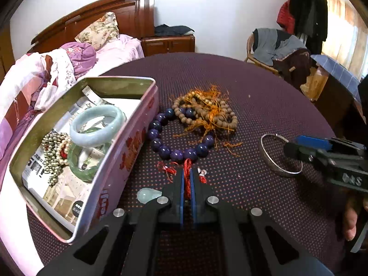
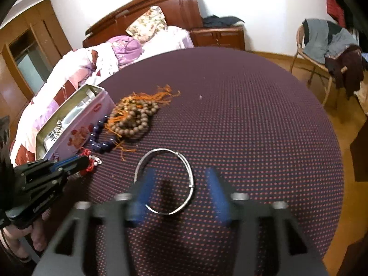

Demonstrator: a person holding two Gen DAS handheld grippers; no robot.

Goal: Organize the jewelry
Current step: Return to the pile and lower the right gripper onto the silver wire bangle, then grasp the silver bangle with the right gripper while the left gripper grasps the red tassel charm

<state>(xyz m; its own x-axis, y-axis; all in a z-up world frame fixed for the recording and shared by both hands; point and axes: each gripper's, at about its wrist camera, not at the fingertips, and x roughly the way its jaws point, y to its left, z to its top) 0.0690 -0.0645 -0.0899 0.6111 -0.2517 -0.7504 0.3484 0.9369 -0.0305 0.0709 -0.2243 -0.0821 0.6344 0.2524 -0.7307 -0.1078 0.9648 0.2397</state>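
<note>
Jewelry lies spread on our round table [image 1: 264, 105] with its dotted purple cloth, and we hold a pair of tongs in each hand. Our left gripper [image 1: 187, 179] has its blue pads pressed together on the red cord [image 1: 187, 168] of a string that runs off to both sides, with small white beads [image 1: 202, 173] just to its right. A pale jade pendant [image 1: 148, 194] rests on the cloth beside the left finger. Just beyond the cord sits the purple bead bracelet [image 1: 177, 138], and partly overlapping its far side is the heap of brown wooden beads [image 1: 204, 112] tangled with orange threads.

Our right gripper [image 2: 180, 191] stands with its jaws apart, nothing pinched. The silver bangle [image 2: 166, 181] lies flat on the cloth beneath it: the left finger sits over the ring's near left edge, the right finger outside the ring. Blur keeps us from telling whether a pad touches the metal.

At the left edge of the table is the open pink tin [image 1: 128, 158], lined with printed paper. Inside we see a pale green jade bangle [image 1: 97, 125] leaning on a darker green bangle [image 1: 82, 165], and a cluster of pearl-like beads [image 1: 55, 154] just to their left
</note>
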